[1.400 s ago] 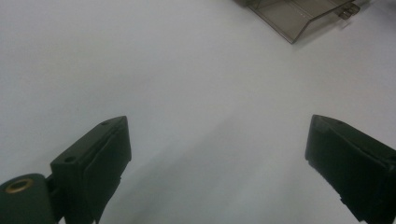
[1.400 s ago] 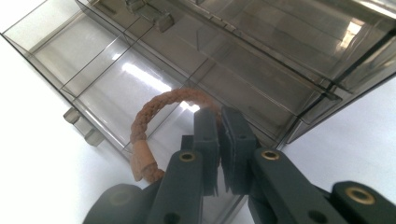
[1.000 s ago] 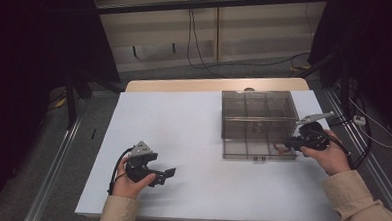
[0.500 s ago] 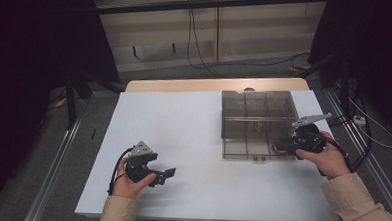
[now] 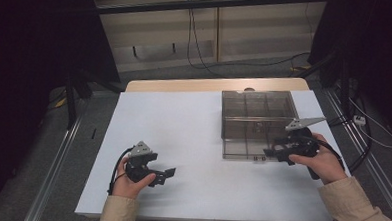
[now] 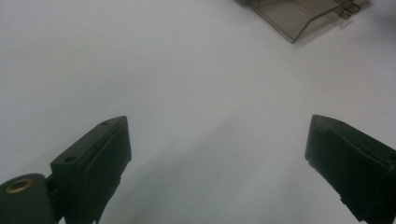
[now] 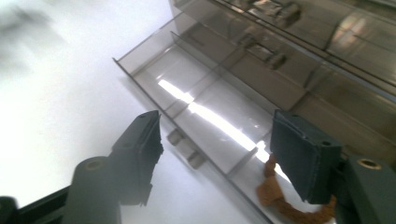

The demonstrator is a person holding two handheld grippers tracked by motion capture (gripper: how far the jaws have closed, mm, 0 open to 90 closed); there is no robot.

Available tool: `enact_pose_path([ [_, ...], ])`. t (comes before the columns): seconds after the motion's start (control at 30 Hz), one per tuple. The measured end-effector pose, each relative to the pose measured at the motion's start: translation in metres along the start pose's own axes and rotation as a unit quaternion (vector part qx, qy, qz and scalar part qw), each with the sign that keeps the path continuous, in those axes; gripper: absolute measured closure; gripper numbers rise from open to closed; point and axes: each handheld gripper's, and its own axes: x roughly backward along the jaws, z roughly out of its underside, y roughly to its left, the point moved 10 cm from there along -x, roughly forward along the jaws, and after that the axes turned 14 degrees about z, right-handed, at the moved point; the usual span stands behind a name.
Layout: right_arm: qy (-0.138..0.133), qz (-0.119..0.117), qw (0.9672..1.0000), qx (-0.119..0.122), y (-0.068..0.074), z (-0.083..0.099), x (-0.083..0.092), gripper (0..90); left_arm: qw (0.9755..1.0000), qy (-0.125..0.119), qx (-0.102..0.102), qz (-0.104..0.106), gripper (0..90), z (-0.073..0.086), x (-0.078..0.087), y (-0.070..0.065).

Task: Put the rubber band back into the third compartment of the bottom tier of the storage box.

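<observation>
Smoky clear plastic is what I'm working on — the compartment box (image 5: 257, 124) sits toward the far right corner of the white table (image 5: 193, 135), its lid swung open so the two halves lie flat, one behind the other. Its long axis runs from the near edge of the table toward the far edge, hinge line crosswise in the middle; the latch tabs (image 5: 254, 158) on the near half point back at me.

Compared with a second ago, my right gripper (image 5: 277, 153) has slid leftward along the box's near right corner, so its jaws now reach over the near edge of the front half instead of hovering off to the side. In the right gripper view the jaws stand apart, nothing between them, straddling the front wall just beside the two small latch tabs (image 7: 186, 148). A brown, rope-like scrap (image 7: 280, 198) lies by the right jaw; I can't tell what it is. I judge this puts me in line to take hold of that front half — likely to fold it shut or shift the box.

My left gripper (image 5: 165, 175) hasn't moved: it rests near the near left part of the table, jaws wide and empty, well apart from the box (image 6: 299, 16).
</observation>
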Motion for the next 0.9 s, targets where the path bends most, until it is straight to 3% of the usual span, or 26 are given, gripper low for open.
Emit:
enact_pose_path([
  [0.37,-0.017,-0.018,0.9997,-0.004,0.018,0.002,0.003,30.0,1.0,-0.002,0.002,-0.001,7.1,0.0,0.0,0.0],
  [0.63,-0.019,-0.018,0.9997,-0.003,0.026,0.009,0.001,30.6,1.0,-0.006,0.002,0.0,7.1,-0.001,0.002,0.001],
  [0.8,-0.016,-0.024,0.9996,0.0,0.031,0.011,0.002,38.7,1.0,-0.003,0.002,-0.001,7.1,0.0,0.001,0.001],
  [0.9,-0.019,-0.031,0.9993,-0.004,0.033,0.01,0.004,48.5,1.0,-0.006,-0.001,0.001,7.1,-0.002,0.002,-0.001],
])
